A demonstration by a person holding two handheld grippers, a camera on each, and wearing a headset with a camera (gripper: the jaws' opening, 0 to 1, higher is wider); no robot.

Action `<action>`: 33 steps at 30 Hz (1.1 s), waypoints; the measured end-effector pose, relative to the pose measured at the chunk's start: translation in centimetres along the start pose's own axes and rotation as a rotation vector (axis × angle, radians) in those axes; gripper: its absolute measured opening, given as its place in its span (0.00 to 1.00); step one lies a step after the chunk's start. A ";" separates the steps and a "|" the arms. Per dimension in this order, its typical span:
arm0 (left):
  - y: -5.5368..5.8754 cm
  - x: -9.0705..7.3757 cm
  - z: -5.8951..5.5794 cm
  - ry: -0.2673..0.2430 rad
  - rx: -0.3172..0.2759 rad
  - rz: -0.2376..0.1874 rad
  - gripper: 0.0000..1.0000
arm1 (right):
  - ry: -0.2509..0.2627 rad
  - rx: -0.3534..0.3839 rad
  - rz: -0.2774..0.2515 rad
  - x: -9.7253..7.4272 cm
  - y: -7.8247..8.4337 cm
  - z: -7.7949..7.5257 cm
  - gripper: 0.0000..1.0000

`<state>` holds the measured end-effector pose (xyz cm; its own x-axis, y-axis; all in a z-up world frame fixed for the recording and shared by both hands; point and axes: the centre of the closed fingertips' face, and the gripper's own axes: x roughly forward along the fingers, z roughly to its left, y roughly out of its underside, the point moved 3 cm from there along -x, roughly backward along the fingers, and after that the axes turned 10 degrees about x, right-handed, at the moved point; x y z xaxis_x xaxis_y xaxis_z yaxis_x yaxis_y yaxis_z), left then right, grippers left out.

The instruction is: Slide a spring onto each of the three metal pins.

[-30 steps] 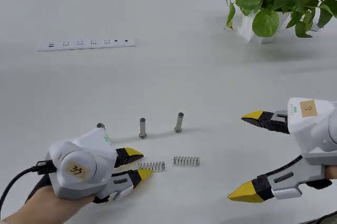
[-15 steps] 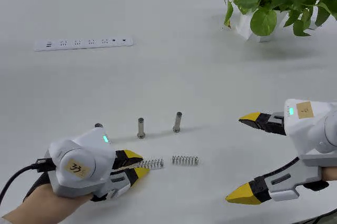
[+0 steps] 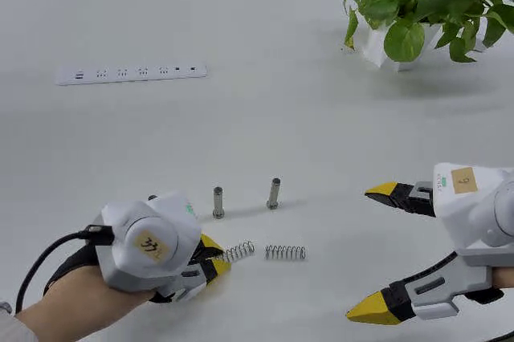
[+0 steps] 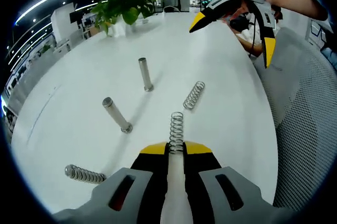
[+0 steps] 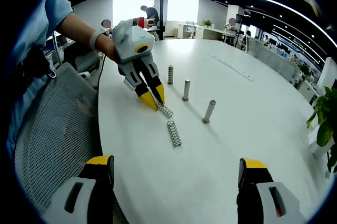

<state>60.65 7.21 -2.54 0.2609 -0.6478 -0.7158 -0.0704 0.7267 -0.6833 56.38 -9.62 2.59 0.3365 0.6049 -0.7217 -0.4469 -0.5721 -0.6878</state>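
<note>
On a white bench (image 3: 281,117), the left gripper (image 3: 215,259) is clamped on 1 end of a small coiled metal spring (image 3: 239,251), just beside a second loose spring (image 3: 285,253) lying flat. Behind them 1 bare grey metal pin (image 3: 218,202) and another bare pin (image 3: 274,193) stand upright, and a 3rd pin (image 5: 170,74) already wears a spring. The right gripper (image 3: 371,251) hovers well apart, jaws spread wide.
</note>
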 end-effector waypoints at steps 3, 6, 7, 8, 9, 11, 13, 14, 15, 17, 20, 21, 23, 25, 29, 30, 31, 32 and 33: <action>-0.1 0.1 0.1 0.008 0.010 0.020 0.07 | -0.002 0.001 -0.003 0.0 -0.1 0.0 0.98; 0.0 0.1 0.0 0.011 0.002 0.032 0.07 | -0.001 0.001 -0.006 -0.1 -0.1 0.0 0.98; 0.0 0.1 0.0 0.011 0.001 0.033 0.07 | -0.001 0.001 -0.005 -0.1 -0.1 0.0 0.98; 0.1 0.1 0.0 0.011 -0.002 0.033 0.07 | -0.001 0.001 -0.004 -0.1 -0.1 0.0 0.98; 0.1 0.1 0.1 0.011 -0.010 0.036 0.07 | 0.000 0.002 -0.004 -0.1 -0.1 0.0 0.98; 0.0 0.1 0.1 0.012 -0.013 0.041 0.07 | 0.001 0.002 -0.004 -0.1 0.0 -0.1 0.98; 0.0 0.2 0.1 0.013 -0.017 0.051 0.07 | -0.002 0.004 -0.007 0.0 0.0 0.0 0.98; 0.0 0.2 0.0 0.013 -0.017 0.054 0.07 | -0.003 0.005 -0.006 0.0 0.0 0.0 0.98; 0.0 0.2 0.0 0.013 -0.017 0.056 0.06 | -0.004 0.004 -0.006 0.1 0.0 0.1 0.98; 0.1 0.2 0.0 0.011 -0.024 0.061 0.06 | -0.005 0.004 -0.010 0.1 -0.2 0.2 0.98; 0.1 0.3 -0.1 -0.002 -0.033 0.057 0.06 | -0.008 0.006 -0.017 0.3 -0.3 0.4 0.98; 0.1 0.2 0.0 -0.008 -0.042 0.051 0.06 | -0.009 0.007 -0.018 0.3 -0.4 0.5 0.98; 0.2 0.2 -0.1 -0.017 -0.048 0.041 0.06 | -0.011 0.007 -0.017 0.4 -0.4 0.6 0.98; 0.2 0.2 -0.1 -0.024 -0.054 0.033 0.06 | -0.014 0.005 -0.016 0.5 -0.4 0.8 0.98; 0.3 0.2 -0.1 -0.029 -0.095 0.016 0.06 | -0.021 0.002 -0.017 0.6 -0.5 1.1 0.98; 0.3 0.2 -0.1 -0.030 -0.100 0.014 0.06 | -0.022 0.002 -0.017 0.6 -0.6 1.1 0.98; 0.3 0.2 -0.1 -0.031 -0.100 0.009 0.06 | -0.023 0.001 -0.018 0.6 -0.7 1.2 0.98; 0.3 0.2 -0.2 -0.031 -0.098 0.008 0.06 | -0.023 0.001 -0.019 0.6 -0.7 1.2 0.98; 0.3 0.2 -0.2 -0.031 -0.097 0.007 0.06 | -0.023 0.001 -0.019 0.6 -0.7 1.2 0.98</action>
<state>60.47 7.29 -2.91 0.2901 -0.6344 -0.7165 -0.1647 0.7045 -0.6904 55.90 -8.15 2.74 0.3257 0.6286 -0.7063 -0.4415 -0.5594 -0.7015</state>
